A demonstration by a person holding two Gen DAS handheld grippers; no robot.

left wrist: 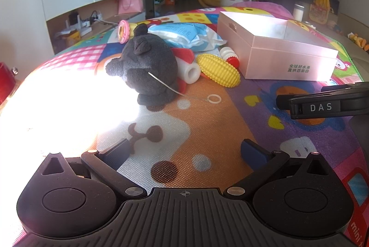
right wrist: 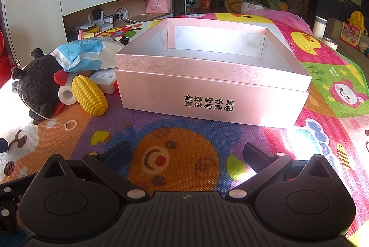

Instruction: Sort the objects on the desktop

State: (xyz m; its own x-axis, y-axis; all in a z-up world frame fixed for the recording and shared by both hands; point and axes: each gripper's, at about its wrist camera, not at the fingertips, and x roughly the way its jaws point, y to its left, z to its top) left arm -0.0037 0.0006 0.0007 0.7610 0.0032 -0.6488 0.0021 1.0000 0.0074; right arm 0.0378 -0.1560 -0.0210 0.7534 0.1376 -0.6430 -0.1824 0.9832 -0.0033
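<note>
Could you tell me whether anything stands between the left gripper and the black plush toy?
Nothing visible does. The left gripper is open, and only bare play mat lies between it and the plush toy. The toy's cord with its white ring trails on the mat just right of that path.

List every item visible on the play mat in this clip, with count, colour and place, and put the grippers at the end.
play mat: 1, multicoloured cartoon print, under everything
box: 1, pink, silver inside, open and empty, right of the toys
plush toy: 1, dark grey, left end of the toy pile
toy corn: 1, yellow, between plush and box
packet: 1, blue and white, behind the plush
white tube: 1, white with red parts, beside the corn
ring on a string: 1, white, on the mat in front of the plush
left gripper: 1, black, open, holding nothing
right gripper: 1, black, open, facing the box
</note>
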